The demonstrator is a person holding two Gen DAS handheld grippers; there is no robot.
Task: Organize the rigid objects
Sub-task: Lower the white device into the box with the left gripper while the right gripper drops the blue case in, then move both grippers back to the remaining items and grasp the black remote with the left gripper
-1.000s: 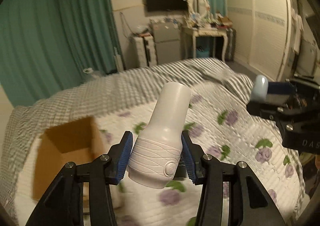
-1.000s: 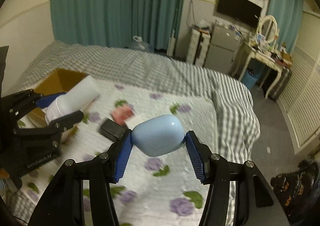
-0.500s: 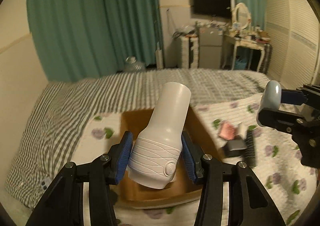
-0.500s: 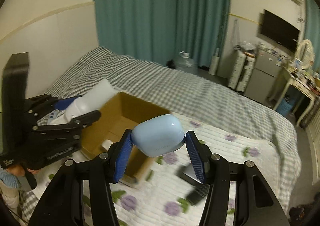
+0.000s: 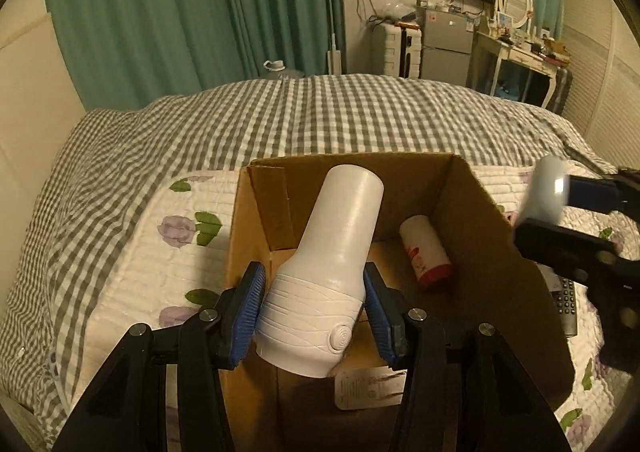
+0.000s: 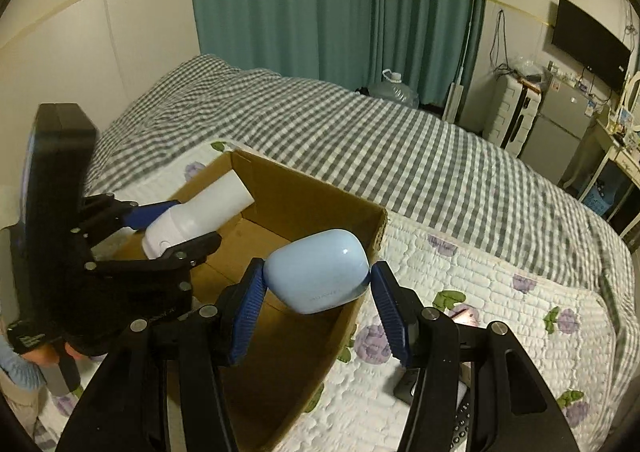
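Note:
My left gripper (image 5: 314,302) is shut on a white bottle-shaped object (image 5: 332,252) and holds it over the open cardboard box (image 5: 472,192). It also shows in the right wrist view (image 6: 192,218). My right gripper (image 6: 318,288) is shut on a pale blue rounded case (image 6: 320,276) above the box's right wall (image 6: 360,292). The case shows at the right in the left wrist view (image 5: 546,192). A white and red can (image 5: 426,252) lies inside the box.
The box sits on a floral quilt (image 5: 152,252) over a checked bedspread (image 5: 320,112). A remote control (image 5: 568,304) and a dark flat object (image 6: 408,384) lie on the quilt right of the box. Curtains, fridge and dresser stand behind the bed.
Both grippers have swung left from the quilt's middle to over the cardboard box, each still holding its object. The box is now right below them.

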